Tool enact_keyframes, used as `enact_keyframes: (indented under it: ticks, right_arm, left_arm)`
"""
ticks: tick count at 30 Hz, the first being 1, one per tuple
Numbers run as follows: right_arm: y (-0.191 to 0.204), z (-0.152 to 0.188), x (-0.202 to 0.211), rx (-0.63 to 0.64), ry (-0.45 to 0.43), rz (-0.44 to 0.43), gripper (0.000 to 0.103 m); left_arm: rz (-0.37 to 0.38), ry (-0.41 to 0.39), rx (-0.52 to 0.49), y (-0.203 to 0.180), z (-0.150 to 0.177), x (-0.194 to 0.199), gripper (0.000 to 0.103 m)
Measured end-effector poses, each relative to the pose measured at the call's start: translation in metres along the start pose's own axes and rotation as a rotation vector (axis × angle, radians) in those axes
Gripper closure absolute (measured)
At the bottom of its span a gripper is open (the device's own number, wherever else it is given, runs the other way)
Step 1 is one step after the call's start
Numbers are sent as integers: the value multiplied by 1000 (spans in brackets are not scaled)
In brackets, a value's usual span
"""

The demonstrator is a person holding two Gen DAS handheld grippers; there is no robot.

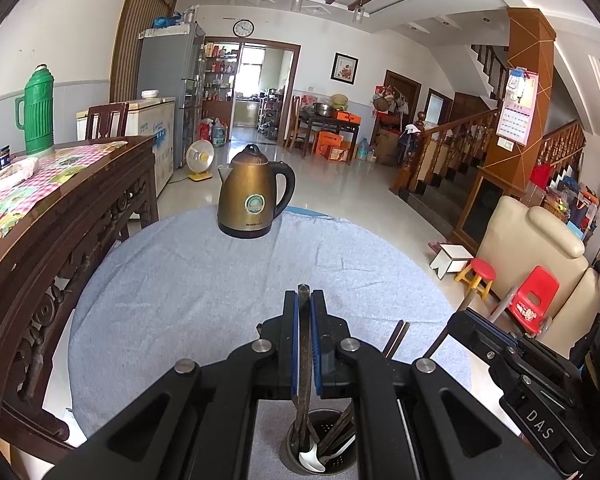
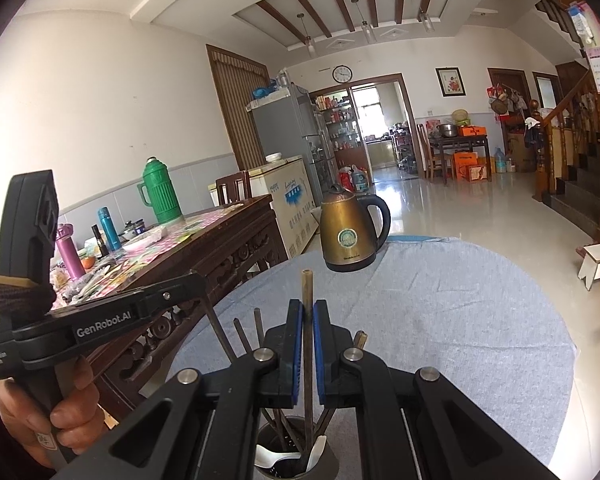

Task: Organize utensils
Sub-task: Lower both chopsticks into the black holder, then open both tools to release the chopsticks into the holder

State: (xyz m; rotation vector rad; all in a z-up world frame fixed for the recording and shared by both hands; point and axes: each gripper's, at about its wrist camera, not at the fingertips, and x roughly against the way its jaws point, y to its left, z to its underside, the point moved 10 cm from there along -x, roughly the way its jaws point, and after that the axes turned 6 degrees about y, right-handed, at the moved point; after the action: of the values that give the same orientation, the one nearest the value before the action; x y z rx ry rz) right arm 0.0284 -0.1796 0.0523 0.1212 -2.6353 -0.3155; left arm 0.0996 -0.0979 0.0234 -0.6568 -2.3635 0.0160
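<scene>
My left gripper (image 1: pixel 304 308) is shut on a dark chopstick (image 1: pixel 303 360) held upright, its lower end inside the metal utensil holder (image 1: pixel 320 450) on the round table. My right gripper (image 2: pixel 308 320) is shut on a lighter bamboo chopstick (image 2: pixel 307 344), also upright with its lower end in the same holder (image 2: pixel 292 456). The holder contains a white spoon (image 1: pixel 312 460) and several more chopsticks (image 2: pixel 244 336). The left gripper's body (image 2: pixel 100 324) shows at the left of the right wrist view; the right gripper's body (image 1: pixel 532 384) shows at the right of the left wrist view.
The round table has a grey-blue cloth (image 1: pixel 220 288). A brass electric kettle (image 1: pixel 254 192) stands at its far edge. A dark carved wooden table (image 1: pixel 60 216) with a green thermos (image 1: pixel 36 114) and clutter is close on the left. A cream sofa (image 1: pixel 540 248) and red stools stand right.
</scene>
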Motion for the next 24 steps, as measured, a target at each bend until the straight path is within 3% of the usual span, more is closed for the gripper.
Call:
enact_keyframes:
  ticks: [8,13,14,15,17,24]
  right_arm:
    - [0,7,-12,-4,38,6,97]
    - [-3,14,-22,-29,82,-8,95]
    - [-4,15,-23,-35,88,-10,95]
    - [-6,16,-23,-43,93,-15,92]
    - [-8,15,-22,-56,89,-19,87]
    - [-14,15,-19,-66,79,-4,78]
  left_arm:
    - [-7,28,11,5,5,-8,97]
    - [-50,51,1,10,11,-14,94]
    - [-63,54,-3,11,12,-15,83]
    - [-71,56,-5,13,13,-16,63]
    - [-101,44,-5,17,14,-15,47]
    - [-204,46,-2,35,19,-18,37]
